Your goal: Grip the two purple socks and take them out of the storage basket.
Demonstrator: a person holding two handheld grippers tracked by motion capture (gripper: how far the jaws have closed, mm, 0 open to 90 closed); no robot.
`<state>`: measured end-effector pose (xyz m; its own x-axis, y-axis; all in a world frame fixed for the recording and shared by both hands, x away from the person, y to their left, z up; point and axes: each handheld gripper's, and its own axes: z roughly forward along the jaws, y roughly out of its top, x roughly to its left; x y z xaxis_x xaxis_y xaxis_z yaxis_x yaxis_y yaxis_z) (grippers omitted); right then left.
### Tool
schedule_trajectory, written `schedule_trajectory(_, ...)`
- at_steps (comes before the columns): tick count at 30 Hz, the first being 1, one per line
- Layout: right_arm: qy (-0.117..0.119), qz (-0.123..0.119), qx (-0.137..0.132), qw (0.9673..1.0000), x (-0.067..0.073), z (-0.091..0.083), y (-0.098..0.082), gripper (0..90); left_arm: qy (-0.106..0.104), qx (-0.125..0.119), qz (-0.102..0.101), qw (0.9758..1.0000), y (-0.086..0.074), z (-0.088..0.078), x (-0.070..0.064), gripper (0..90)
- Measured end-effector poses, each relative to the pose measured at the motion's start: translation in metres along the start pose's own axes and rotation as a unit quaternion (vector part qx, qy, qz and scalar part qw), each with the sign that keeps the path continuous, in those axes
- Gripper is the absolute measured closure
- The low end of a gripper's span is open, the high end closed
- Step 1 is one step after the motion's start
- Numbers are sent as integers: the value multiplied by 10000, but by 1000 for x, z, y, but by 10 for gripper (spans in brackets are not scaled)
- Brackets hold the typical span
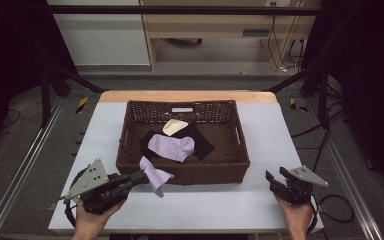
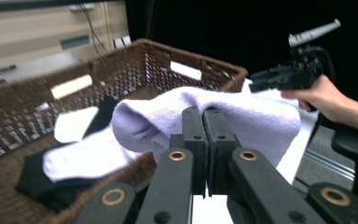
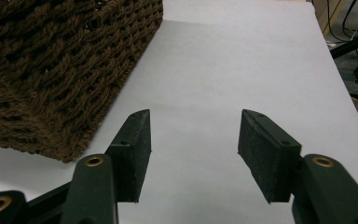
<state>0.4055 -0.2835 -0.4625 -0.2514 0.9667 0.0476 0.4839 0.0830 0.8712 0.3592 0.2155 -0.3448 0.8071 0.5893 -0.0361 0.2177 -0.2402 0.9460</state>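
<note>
My left gripper [image 1: 142, 176] is shut on a lavender sock [image 1: 156, 178] that drapes over the near wall of the brown wicker basket [image 1: 207, 172] and hangs down its front. The left gripper view has the jaws [image 2: 204, 114] pressed together on the sock [image 2: 256, 119] above the basket rim [image 2: 140, 51]. Inside the basket lie another lavender sock [image 1: 172, 146], a black sock [image 1: 204, 144] and a cream sock [image 1: 174, 126]. My right gripper [image 1: 276, 181] rests at the front right of the table, open with nothing between its jaws [image 3: 193, 128].
A white mat [image 1: 275, 135] covers the table, with bare strips left and right of the basket. The basket's corner [image 3: 51, 70] stands just left of my right gripper. Metal rails run along both table sides, and cables lie on the floor at the right.
</note>
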Motion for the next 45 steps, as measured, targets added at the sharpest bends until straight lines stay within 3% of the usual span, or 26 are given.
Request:
schedule_trajectory(4, -3, -21, 0, 10000, 1, 0, 0, 444, -71, 160, -60, 9998, -13, 4, -4, 880)
schedule_trajectory(8, -2, -11, 22, 10000, 1, 1, -1, 443, -151, 481, -106, 9987, -29, 13, -7, 880)
schedule_trajectory(13, -8, -43, 34, 10000, 1, 2, -2, 445, -252, 975, -220, 9947, -55, 34, -10, 880)
schedule_trajectory(18, 5, -59, 69, 10000, 3, 3, -3, 445, -279, 1332, -240, 9904, -68, 53, -9, 880)
schedule_trajectory(25, -13, -59, 175, 9998, 3, 7, -6, 445, -273, 1649, -305, 9855, -82, 75, -9, 874)
schedule_trajectory(27, -6, -53, 189, 9998, 2, 7, -6, 445, -202, 1713, -306, 9845, -85, 79, -9, 858)
schedule_trajectory(29, -22, -91, 192, 9998, 2, 8, -7, 444, -58, 1752, -397, 9837, -86, 81, -8, 786)
schedule_trajectory(30, -22, -91, 192, 9998, 2, 8, -7, 444, -58, 1752, -397, 9837, -86, 81, -8, 696)
schedule_trajectory(33, -3, -86, 187, 9998, 2, 7, -7, 441, -51, 1570, -468, 9865, -82, 75, -7, 615)
schedule_trajectory(39, -17, -76, 126, 9999, 2, 6, -5, 442, 97, 1124, -504, 9923, -60, 59, -2, 569)
schedule_trajectory(45, -27, -34, 97, 9999, 1, 5, -3, 442, 338, 701, -341, 9964, -29, 48, 8, 552)
